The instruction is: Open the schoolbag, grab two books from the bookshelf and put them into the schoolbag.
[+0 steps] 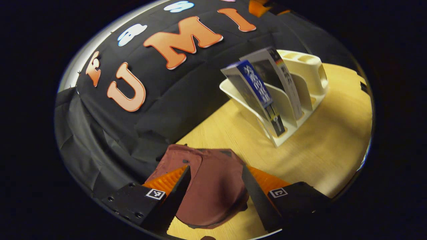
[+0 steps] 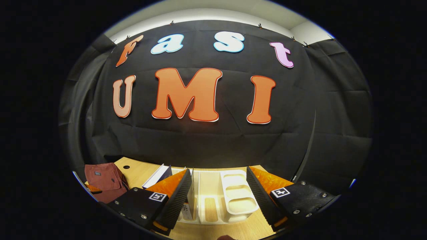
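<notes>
Maroon schoolbag [image 1: 213, 186], one; two books [image 1: 257, 90] shelved; both hand-held grippers [image 1: 216, 196] [image 2: 218, 196] agape, empty.

Both grippers look pretty much the same: the left gripper [image 1: 216, 186] and right gripper [image 2: 219, 190] each have two wedge-shaped fingers with ribbed outer faces and saw-toothed inner edges. Each finger sits on a chunky black block with a small square black-and-white marker stuck on top. You can spot small round screws on the blocks, clearest on the right one.
</notes>
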A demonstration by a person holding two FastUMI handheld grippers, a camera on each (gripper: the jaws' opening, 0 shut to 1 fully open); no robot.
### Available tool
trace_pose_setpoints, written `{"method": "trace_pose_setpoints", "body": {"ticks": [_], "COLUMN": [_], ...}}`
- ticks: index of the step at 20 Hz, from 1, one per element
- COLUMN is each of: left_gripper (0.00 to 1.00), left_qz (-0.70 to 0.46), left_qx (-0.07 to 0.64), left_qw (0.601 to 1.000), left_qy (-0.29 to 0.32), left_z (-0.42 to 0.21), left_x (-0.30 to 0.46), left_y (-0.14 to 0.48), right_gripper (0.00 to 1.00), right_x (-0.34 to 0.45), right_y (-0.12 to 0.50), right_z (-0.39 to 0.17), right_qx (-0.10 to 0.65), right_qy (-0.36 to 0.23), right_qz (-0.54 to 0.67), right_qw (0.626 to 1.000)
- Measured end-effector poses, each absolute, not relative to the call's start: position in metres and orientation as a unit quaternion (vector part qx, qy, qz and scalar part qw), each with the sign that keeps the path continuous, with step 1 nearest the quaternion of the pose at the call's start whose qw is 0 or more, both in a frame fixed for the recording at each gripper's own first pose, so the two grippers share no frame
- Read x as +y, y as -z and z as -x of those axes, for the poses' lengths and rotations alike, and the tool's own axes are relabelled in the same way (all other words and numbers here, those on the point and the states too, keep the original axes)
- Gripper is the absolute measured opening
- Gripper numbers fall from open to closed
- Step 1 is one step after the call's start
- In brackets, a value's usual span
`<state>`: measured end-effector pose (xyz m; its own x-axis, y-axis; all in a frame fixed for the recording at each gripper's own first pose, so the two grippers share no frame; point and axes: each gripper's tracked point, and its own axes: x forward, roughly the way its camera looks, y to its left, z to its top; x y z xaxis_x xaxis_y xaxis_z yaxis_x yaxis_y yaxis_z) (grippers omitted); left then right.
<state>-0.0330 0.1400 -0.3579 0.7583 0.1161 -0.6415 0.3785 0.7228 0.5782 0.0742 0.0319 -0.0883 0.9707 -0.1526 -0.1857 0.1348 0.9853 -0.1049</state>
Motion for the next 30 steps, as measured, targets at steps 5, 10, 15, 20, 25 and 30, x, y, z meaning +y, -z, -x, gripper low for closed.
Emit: {"method": "trace_pose_setpoints", "body": {"ticks": [5, 10, 15, 20, 25, 30], "left_gripper": [0.98, 0.97, 0.95, 0.75, 0.49, 0.21], "left_qz": [-0.397, -0.43, -0.461, -0.463, -0.461, -0.438], "left_qx": [0.377, 0.378, 0.352, 0.372, 0.398, 0.402], "left_qw": [0.832, 0.816, 0.811, 0.802, 0.791, 0.801], "left_qy": [0.091, 0.078, 0.075, 0.065, 0.058, 0.073], "left_z": [0.054, 0.059, 0.049, 0.041, 0.028, 0.01], "left_x": [0.162, 0.182, 0.184, 0.196, 0.209, 0.22], "left_y": [0.405, 0.413, 0.393, 0.402, 0.401, 0.377], "right_gripper": [0.97, 0.97, 0.98, 0.98, 0.97, 0.98], "right_x": [0.034, 0.031, 0.027, 0.031, 0.038, 0.055], "right_y": [0.091, 0.092, 0.09, 0.085, 0.077, 0.074], "right_z": [-0.073, -0.07, -0.066, -0.065, -0.069, -0.077], "right_qx": [0.101, 0.101, 0.1, 0.095, 0.089, 0.097], "right_qy": [0.078, 0.085, 0.091, 0.088, 0.084, 0.073], "right_qz": [0.045, 0.043, 0.038, 0.036, 0.042, 0.053], "right_qw": [0.991, 0.99, 0.99, 0.991, 0.992, 0.991]}}
